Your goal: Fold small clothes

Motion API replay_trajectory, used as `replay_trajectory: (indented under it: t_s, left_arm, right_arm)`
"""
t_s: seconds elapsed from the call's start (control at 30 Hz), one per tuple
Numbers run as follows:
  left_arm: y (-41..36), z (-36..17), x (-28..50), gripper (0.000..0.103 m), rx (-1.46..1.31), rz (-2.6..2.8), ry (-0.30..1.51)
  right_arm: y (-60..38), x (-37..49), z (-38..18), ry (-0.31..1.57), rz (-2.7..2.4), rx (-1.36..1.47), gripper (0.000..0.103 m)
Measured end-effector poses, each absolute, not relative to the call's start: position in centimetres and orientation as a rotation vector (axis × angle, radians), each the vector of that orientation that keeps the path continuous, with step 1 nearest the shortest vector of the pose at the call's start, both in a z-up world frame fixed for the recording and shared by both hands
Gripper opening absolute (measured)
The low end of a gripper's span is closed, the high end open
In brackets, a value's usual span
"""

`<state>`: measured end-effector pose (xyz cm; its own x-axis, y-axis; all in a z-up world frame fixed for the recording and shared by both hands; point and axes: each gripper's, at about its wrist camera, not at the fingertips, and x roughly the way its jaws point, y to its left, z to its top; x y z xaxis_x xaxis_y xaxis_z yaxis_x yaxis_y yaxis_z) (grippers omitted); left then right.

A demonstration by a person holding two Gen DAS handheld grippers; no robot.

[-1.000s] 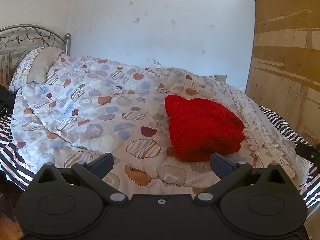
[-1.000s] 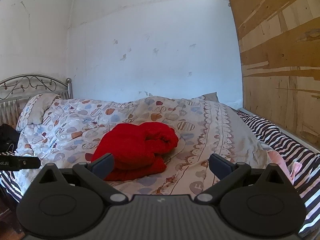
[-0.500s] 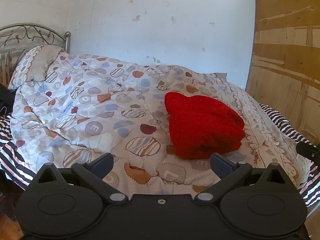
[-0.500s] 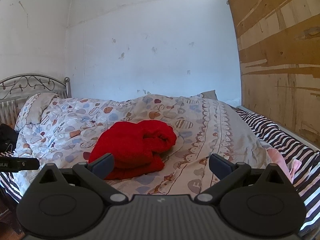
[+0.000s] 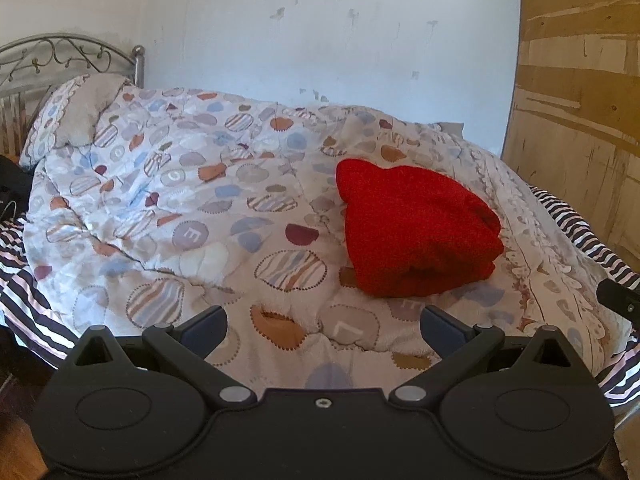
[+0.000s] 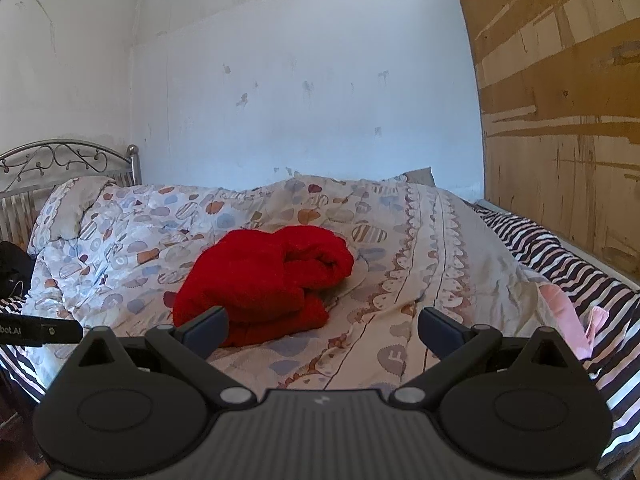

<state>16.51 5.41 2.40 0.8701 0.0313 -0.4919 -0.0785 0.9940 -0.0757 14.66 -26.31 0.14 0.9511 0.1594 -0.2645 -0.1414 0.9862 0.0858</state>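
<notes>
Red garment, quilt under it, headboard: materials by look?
Red garment: thick, fuzzy knit or fleece, matte; its nap looks soft and its folds bulky. Quilt: padded printed woven cloth, probably cotton or a blend, matte; it shows stitched puffs and creases. Headboard: metal, grey with a slight sheen; thin scrolled bars and a round post. Fibre content cannot be told.

Fuzzy matt red garment (image 5: 416, 232), soft quilted cotton duvet (image 5: 192, 208), rough plywood wall (image 6: 560, 128).

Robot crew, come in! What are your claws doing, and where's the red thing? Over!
Left claw open, empty. Right claw open, empty. Red garment bundled on the quilt, untouched. Nothing between claws and it.
</notes>
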Motion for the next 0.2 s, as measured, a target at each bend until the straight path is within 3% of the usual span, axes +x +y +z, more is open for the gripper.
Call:
replay_trajectory:
  t_s: [0.2]
  left_arm:
    - [5.35, 1.96, 17.35, 0.102, -0.097, 0.055, 0.541]
  right_arm:
    - [-26.52, 15.67, -0.60, 0.307, 0.149, 0.074, 0.103]
